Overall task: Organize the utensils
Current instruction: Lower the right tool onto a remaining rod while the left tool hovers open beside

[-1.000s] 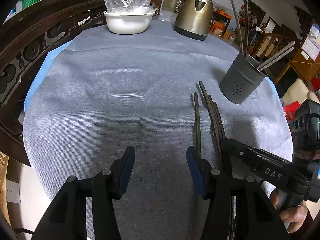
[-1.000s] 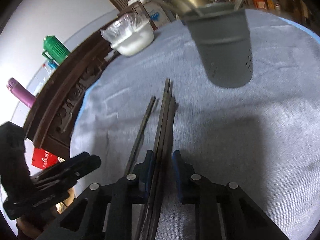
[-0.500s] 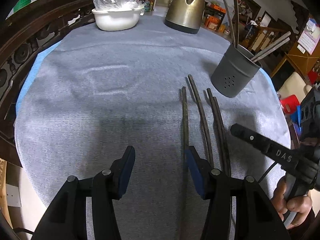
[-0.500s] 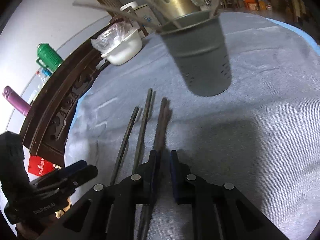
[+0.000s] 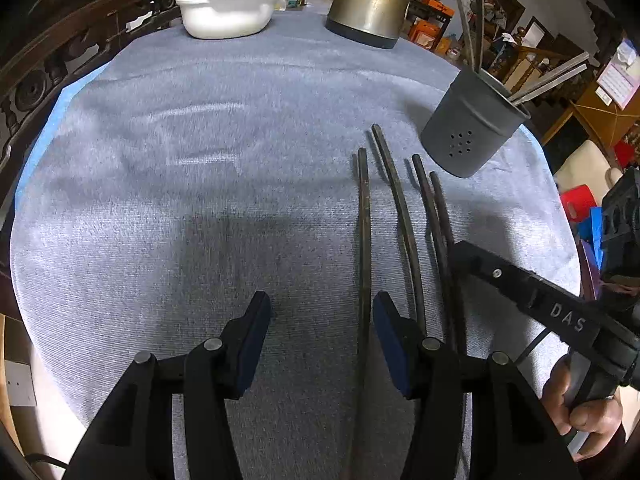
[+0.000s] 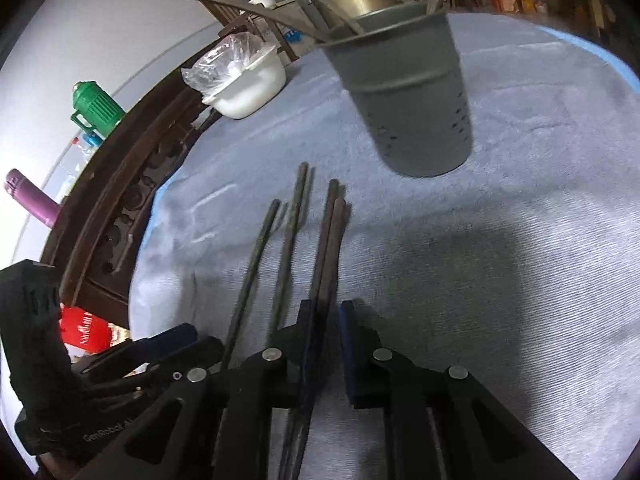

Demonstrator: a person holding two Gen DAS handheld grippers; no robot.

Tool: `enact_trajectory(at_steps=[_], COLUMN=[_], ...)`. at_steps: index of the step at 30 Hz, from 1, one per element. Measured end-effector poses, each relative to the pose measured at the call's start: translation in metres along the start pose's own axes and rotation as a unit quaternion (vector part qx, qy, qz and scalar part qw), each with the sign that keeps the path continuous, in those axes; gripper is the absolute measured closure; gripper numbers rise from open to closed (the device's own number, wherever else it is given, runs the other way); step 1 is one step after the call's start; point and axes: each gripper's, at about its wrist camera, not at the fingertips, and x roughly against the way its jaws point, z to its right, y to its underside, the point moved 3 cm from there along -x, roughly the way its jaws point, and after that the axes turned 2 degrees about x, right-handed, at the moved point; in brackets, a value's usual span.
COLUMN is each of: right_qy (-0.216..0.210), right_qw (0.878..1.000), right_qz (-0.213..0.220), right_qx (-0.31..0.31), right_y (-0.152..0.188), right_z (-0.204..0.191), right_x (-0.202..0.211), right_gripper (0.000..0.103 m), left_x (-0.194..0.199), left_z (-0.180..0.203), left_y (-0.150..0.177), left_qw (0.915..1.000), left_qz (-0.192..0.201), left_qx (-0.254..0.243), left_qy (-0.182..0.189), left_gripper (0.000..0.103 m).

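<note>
Several dark chopsticks lie side by side on the grey cloth (image 5: 200, 208). My right gripper (image 6: 326, 320) is shut on the two rightmost chopsticks (image 6: 330, 232), which still rest on the cloth; in the left wrist view it (image 5: 464, 250) comes in from the right over that pair (image 5: 430, 200). My left gripper (image 5: 320, 320) is open, and the leftmost chopstick (image 5: 363, 220) runs between its fingers close to the right pad, not pinched. A grey perforated utensil holder (image 5: 468, 136) (image 6: 416, 96) stands just beyond the sticks' far ends with several utensils in it.
A white bowl (image 5: 228, 12) with a plastic bag and a brass-coloured kettle (image 5: 370, 4) stand at the far edge. Dark carved woodwork (image 5: 40, 72) borders the left side. A green jug (image 6: 96, 108) and a purple bottle (image 6: 28, 196) sit beyond it. A hand (image 5: 588, 412) grips the right tool.
The bundled chopsticks have spread apart. The right jaws have narrowed onto the two rightmost sticks. The leftmost stick now lies between the left gripper's open fingers.
</note>
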Motion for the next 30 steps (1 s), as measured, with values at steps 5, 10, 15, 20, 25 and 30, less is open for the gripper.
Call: enact_trajectory(at_steps=[5,10,15,20,25,30], right_qy=[0.014,0.001,-0.004,-0.006,0.016,0.019], right_qw=[1.0,1.0,1.0,1.0,1.0,1.0], right_qz=[0.007,0.013,-0.008,-0.009,-0.001,-0.003], right_qx=[-0.013,-0.028,-0.024,-0.021,-0.014,-0.023], right_y=[-0.003,-0.005,-0.004,0.001,-0.001,-0.003], right_z=[0.011,0.013,0.005,0.004,0.009,0.014], right_x=[0.006,0.01,0.003,0.0,0.004,0.006], right_gripper=[0.089,0.089,0.087,0.087,0.088,0.088], left_x=[0.0,0.0,0.0,0.002,0.002,0.002], left_z=[0.001,0.002,0.003,0.002,0.003,0.004], left_y=[0.0,0.001,0.0,0.001,0.002,0.002], left_qw=[1.0,1.0,1.0,0.9999,0.9999,0.9998], left_qz=[0.003,0.005,0.005,0.006,0.005,0.005], left_qx=[-0.002,-0.004,-0.006,-0.007,-0.009,-0.014], left_qy=[-0.001,-0.004,-0.005,-0.005,-0.007,-0.014], left_gripper=[0.049,0.049,0.049,0.049,0.049,0.049])
